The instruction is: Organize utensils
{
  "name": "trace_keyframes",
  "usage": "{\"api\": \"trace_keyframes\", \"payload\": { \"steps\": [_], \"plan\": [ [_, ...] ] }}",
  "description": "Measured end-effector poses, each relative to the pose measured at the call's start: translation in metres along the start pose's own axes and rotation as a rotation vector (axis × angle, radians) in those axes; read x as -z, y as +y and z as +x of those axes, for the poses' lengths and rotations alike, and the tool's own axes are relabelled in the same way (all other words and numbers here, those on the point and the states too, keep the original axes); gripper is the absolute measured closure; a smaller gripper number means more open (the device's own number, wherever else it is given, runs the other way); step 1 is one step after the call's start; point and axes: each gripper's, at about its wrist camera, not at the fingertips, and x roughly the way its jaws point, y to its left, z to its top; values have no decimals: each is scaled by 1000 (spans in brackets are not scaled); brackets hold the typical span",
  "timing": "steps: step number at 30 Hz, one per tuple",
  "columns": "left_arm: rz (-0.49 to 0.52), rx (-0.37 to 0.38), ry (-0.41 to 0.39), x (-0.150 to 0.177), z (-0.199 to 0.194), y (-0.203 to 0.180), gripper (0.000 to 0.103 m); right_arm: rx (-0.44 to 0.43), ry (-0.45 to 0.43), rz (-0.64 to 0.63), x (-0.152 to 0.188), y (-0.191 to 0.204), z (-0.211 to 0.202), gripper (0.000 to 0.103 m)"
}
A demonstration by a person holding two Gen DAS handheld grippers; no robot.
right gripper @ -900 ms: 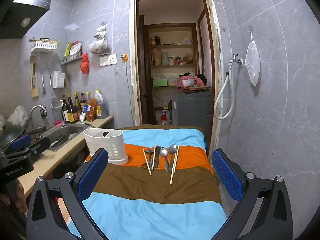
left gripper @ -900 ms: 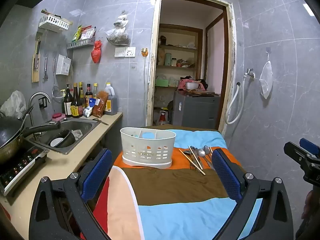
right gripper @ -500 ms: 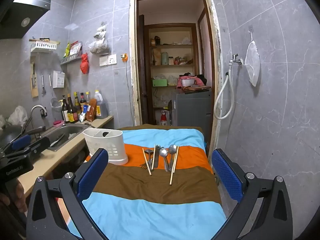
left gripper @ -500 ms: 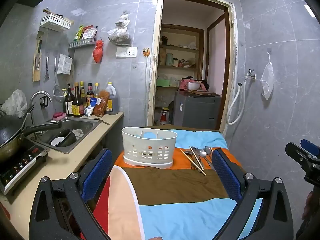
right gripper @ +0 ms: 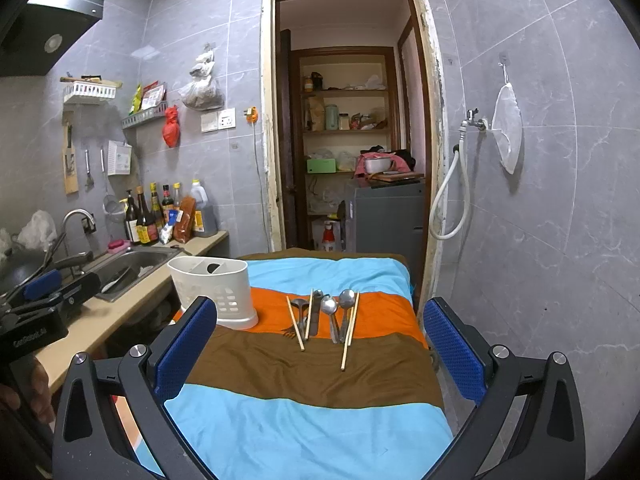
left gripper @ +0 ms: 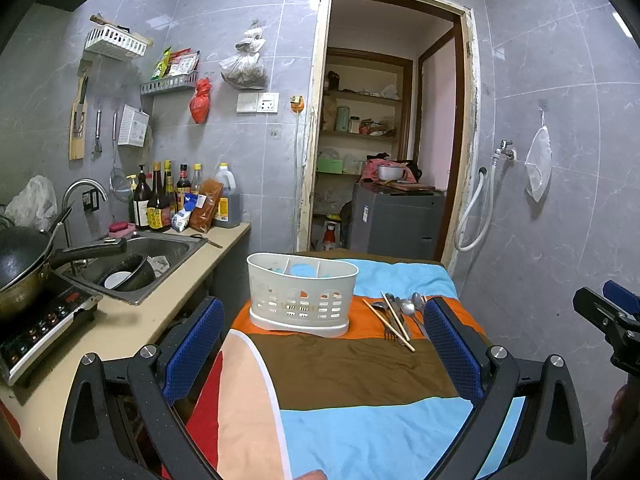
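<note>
A white slotted utensil caddy stands on the orange stripe of a striped cloth covering the table. To its right lie wooden chopsticks, two spoons, a fork and a knife, seen in the left wrist view as a bundle of utensils. My left gripper hovers open, well short of the caddy, nothing between its blue pads. My right gripper is open too, short of the utensils.
A counter runs along the left with a sink, a wok, a cooktop and sauce bottles. A doorway opens behind the table onto shelves and a grey cabinet. A tiled wall with a hose stands close on the right.
The left gripper has drifted slightly, shifting its view a little; the right view is the same. Both grippers stay open and the utensils lie where they were.
</note>
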Motion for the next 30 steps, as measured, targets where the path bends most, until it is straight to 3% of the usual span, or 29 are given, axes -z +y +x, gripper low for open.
{"api": "trace_keyframes", "payload": {
  "steps": [30],
  "plan": [
    [-5,-12,2,0,2,2,5,3,1,-7,0,3,0,0]
  ]
}}
